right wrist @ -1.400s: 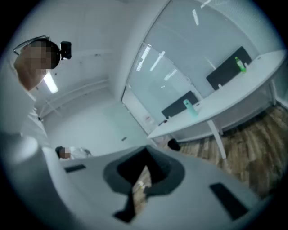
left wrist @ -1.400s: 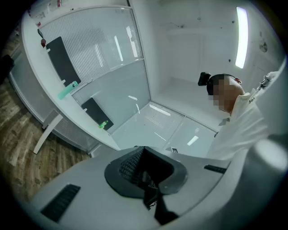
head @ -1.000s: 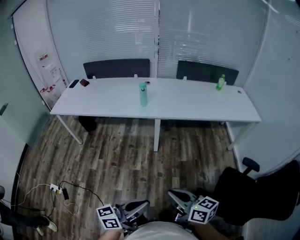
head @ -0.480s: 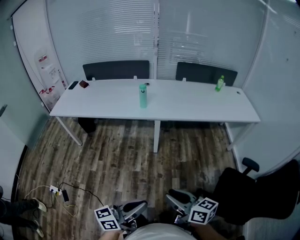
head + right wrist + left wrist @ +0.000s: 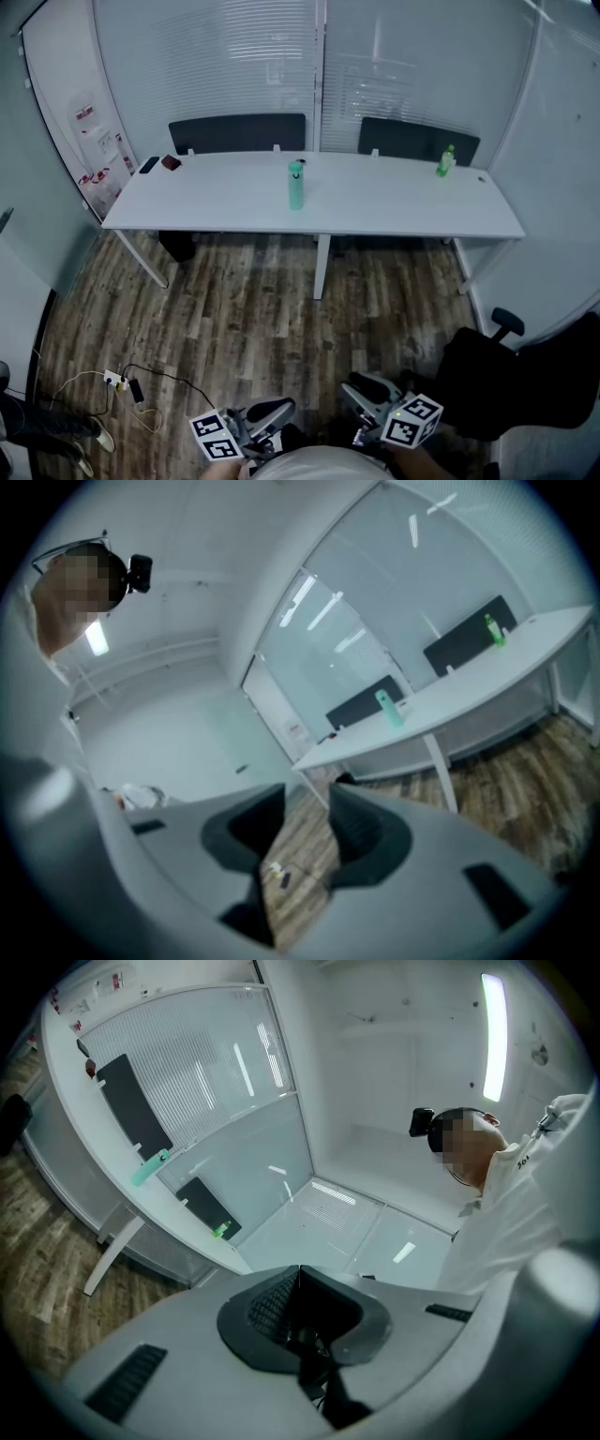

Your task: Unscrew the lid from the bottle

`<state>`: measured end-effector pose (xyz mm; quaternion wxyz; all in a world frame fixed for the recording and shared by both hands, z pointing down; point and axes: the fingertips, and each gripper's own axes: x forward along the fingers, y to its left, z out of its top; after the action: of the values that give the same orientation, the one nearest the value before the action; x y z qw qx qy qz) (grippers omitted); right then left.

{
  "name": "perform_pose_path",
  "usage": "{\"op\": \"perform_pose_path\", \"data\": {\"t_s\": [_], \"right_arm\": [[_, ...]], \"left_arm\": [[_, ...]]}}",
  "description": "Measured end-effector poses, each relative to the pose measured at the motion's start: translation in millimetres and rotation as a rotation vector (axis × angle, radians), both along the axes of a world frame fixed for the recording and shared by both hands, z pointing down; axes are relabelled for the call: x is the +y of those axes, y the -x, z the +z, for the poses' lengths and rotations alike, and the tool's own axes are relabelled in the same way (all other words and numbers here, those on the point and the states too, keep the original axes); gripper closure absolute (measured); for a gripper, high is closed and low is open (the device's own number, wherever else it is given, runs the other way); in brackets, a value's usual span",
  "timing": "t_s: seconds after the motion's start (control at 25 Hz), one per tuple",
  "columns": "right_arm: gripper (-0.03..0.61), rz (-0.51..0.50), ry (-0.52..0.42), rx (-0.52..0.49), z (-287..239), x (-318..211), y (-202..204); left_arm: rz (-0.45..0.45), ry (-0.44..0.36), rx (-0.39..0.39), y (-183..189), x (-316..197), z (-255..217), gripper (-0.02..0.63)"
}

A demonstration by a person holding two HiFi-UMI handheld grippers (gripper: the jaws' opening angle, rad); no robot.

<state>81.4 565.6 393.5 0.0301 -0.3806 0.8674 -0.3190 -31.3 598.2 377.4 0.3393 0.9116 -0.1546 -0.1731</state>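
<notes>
Distant table [image 5: 206, 202] bears teal bottle [image 5: 296, 186]; left claw [image 5: 298, 1286] together, right claw [image 5: 307, 801] just opening, empty.

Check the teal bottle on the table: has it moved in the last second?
No. The teal bottle stands at the same spot on the white table, just left of its middle leg; only the camera view shifted.

Cool dim room light, glare on glass walls [image 5: 234, 66], fisheye edges, right gripper view blurred
</notes>
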Motion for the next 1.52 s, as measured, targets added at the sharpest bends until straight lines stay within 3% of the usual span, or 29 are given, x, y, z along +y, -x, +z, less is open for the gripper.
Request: {"op": "perform_pose_path", "data": {"t_s": [0.52, 0.76, 1.0, 1.52], "right_arm": [[0.381, 0.066, -0.017, 0.077, 9, -25, 21], [0.376, 0.034, -0.052, 0.108, 9, -65, 14], [0.376, -0.006, -0.026, 0.041, 20, -131, -9], [0.377, -0.09, 0.04, -0.007, 25, -259, -85]], "left_arm": [[0.007, 0.004, -0.013, 34, -22, 12, 0.595], [-0.053, -0.015, -0.043, 28, -63, 13, 0.529], [-0.078, -0.021, -0.049, -1, -121, 13, 0.525], [-0.118, 0.011, -0.051, -91, -245, 5, 0.526]]}}
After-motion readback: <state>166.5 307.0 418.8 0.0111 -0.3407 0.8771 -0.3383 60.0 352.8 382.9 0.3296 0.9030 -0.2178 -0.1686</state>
